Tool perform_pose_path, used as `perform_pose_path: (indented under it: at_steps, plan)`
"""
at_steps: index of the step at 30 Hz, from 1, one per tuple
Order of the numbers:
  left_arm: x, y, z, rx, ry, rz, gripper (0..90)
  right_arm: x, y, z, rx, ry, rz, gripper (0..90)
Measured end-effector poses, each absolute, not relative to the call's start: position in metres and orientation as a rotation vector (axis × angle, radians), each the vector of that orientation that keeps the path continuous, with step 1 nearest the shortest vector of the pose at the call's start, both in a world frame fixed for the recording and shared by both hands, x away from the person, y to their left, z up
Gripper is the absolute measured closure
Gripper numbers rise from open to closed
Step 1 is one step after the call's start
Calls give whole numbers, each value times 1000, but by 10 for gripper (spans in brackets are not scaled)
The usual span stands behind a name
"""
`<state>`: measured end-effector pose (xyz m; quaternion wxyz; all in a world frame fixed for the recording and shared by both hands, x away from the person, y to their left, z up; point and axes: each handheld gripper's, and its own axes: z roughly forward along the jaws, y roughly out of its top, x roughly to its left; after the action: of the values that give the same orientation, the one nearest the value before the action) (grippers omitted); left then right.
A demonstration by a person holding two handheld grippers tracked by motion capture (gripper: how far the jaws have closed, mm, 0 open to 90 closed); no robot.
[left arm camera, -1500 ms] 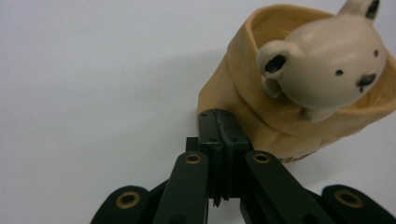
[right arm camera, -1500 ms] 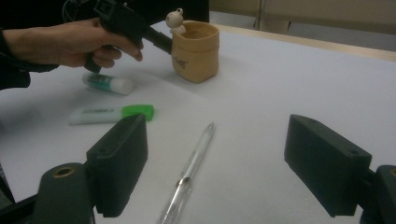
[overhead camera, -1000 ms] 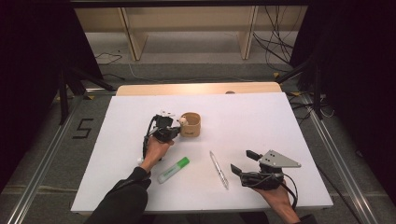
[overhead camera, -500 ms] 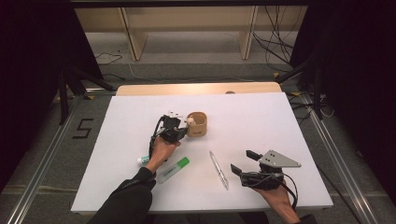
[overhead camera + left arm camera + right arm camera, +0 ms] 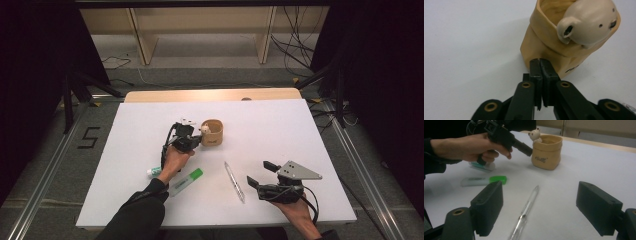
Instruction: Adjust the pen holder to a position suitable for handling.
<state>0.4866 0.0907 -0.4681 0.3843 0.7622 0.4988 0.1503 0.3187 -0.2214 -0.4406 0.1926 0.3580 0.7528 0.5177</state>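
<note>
A green highlighter (image 5: pixel 185 181) lies on the white table (image 5: pixel 310 130), with a clear pen (image 5: pixel 234 181) near it. A white-and-teal tube (image 5: pixel 154 171) lies just beside the highlighter.

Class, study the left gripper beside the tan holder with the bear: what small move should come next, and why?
Probably draw the left gripper back from the tan holder and open it. Its fingers are shut on nothing at the holder's base, while the clear pen and green highlighter lie on the table.
</note>
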Motion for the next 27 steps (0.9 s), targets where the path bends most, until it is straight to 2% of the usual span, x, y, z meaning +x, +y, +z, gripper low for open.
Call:
perform_pose_path:
  at_steps: [8, 9, 12, 13, 14, 27]
  plan:
    - [477, 112, -445, 1952, 1231, 381, 725, 319, -221, -441, 1006, 2114, 1452, 225]
    - [475, 115, -442, 1961, 1220, 375, 668, 318, -221, -441, 1003, 2114, 1451, 226]
    - [470, 125, -435, 1992, 1193, 367, 592, 318, -221, -440, 1001, 2113, 1453, 225]
    - [468, 128, -433, 2001, 1186, 370, 592, 318, -221, -440, 1001, 2113, 1453, 225]
    - [466, 132, -430, 2022, 1173, 365, 537, 319, -221, -441, 1006, 2115, 1453, 225]
    - [454, 156, -419, 2132, 1097, 355, 359, 318, -221, -440, 999, 2112, 1454, 225]
